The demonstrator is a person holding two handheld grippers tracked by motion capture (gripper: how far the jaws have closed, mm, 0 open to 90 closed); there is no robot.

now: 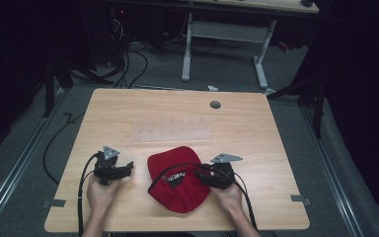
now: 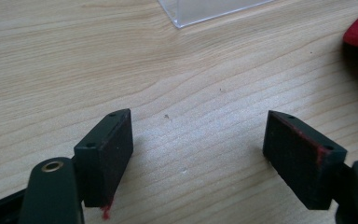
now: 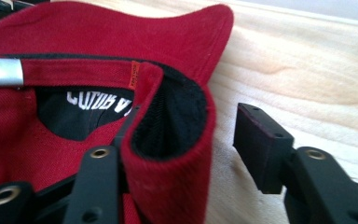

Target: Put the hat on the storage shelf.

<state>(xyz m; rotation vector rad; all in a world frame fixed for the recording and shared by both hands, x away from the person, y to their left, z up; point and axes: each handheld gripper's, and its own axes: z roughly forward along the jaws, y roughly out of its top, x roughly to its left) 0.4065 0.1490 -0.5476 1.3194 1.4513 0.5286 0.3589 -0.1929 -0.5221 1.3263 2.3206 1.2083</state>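
Observation:
A red cap (image 1: 175, 163) lies upside down on the wooden table (image 1: 153, 113) near the front edge, its black lining and a white-lettered label facing up. My right gripper (image 1: 200, 174) is at the cap's right side. In the right gripper view the cap's (image 3: 98, 37) rim runs between the jaws of the right gripper (image 3: 191, 135): one jaw is inside the cap against the band, and the other stands clear outside it, so the gripper is open. My left gripper (image 1: 130, 167) rests left of the cap, and the left gripper (image 2: 198, 144) is open over bare wood.
A clear plastic strip (image 1: 172, 133) lies flat just behind the cap, and its corner (image 2: 205, 9) is in the left gripper view. A grey round plug (image 1: 215, 104) sits at the table's far side. Another desk's white legs and cables stand on the floor beyond.

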